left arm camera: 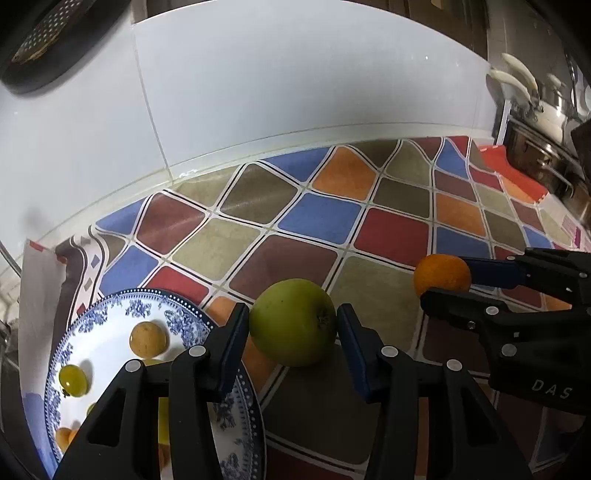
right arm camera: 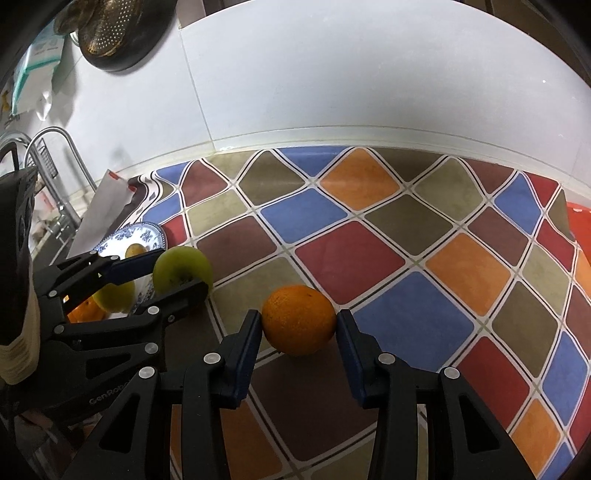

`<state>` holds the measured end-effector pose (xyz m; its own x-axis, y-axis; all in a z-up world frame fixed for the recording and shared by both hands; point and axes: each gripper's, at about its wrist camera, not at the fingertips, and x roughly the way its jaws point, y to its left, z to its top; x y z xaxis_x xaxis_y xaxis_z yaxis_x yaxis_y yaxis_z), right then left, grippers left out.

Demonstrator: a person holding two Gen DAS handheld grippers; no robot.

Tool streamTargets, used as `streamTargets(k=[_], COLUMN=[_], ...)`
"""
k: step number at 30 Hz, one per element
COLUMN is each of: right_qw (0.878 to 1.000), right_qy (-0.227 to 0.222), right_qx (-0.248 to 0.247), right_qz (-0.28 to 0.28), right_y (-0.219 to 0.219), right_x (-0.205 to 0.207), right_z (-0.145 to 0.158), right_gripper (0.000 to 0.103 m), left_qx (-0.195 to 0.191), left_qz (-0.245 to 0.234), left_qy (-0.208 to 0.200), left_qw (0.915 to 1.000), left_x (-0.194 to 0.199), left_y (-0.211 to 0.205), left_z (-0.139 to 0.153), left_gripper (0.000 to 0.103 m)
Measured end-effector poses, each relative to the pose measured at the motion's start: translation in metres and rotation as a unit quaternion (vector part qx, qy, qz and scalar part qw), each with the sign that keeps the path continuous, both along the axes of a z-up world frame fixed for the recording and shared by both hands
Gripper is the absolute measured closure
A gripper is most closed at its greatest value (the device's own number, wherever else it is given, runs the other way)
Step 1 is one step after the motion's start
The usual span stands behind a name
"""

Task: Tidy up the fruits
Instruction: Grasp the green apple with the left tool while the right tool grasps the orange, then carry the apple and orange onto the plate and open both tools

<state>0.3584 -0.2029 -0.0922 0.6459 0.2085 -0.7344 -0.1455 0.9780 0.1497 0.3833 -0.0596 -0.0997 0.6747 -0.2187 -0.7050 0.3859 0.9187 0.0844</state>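
My left gripper (left arm camera: 292,323) is shut on a green apple (left arm camera: 293,321), held just right of a blue-and-white plate (left arm camera: 110,314). The plate holds several small fruits, among them a yellow-brown one (left arm camera: 147,339) and a green one (left arm camera: 73,380). My right gripper (right arm camera: 299,325) is shut on an orange (right arm camera: 299,319) above the colourful checked mat (right arm camera: 351,254). The right gripper and its orange (left arm camera: 442,276) show at the right of the left wrist view. The left gripper with the apple (right arm camera: 183,269) shows at the left of the right wrist view, beside the plate (right arm camera: 155,230).
A white tiled wall (left arm camera: 295,92) backs the counter. Steel pots (left arm camera: 546,122) stand at the far right. A white paper (right arm camera: 107,206) leans behind the plate, with a sink tap (right arm camera: 59,140) and a hanging colander (right arm camera: 114,26) to the left.
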Motion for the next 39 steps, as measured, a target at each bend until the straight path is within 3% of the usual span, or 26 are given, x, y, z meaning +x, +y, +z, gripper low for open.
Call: streamTargets(k=[16,26,39], right_qw=[0.999,0.997,0.992], right_qy=[-0.04,-0.067,-0.097], right_qx=[0.0,-0.001,-0.006], right_qz=[0.008,0.039,0.077], right_y=[0.012,0.04,0.085], right_x=[-0.031,-0.062,-0.096], right_z=[0.034,0.059,0.084], right_gripper=[0.061,0.061,0.061], left_qx=[-0.042,-0.062,-0.067], left_qz=[0.026,0.055,0.085], left_qy=[-0.035,-0.065,-0.085], left_qw=[0.9982,0.9944,0.9905], left_x=[-0.049,-0.092,-0.134], left_y=[0.024,0.055,0.098], left_z=[0.043,0.07,0.085], left_gripper=[0.055,0.055,0.055])
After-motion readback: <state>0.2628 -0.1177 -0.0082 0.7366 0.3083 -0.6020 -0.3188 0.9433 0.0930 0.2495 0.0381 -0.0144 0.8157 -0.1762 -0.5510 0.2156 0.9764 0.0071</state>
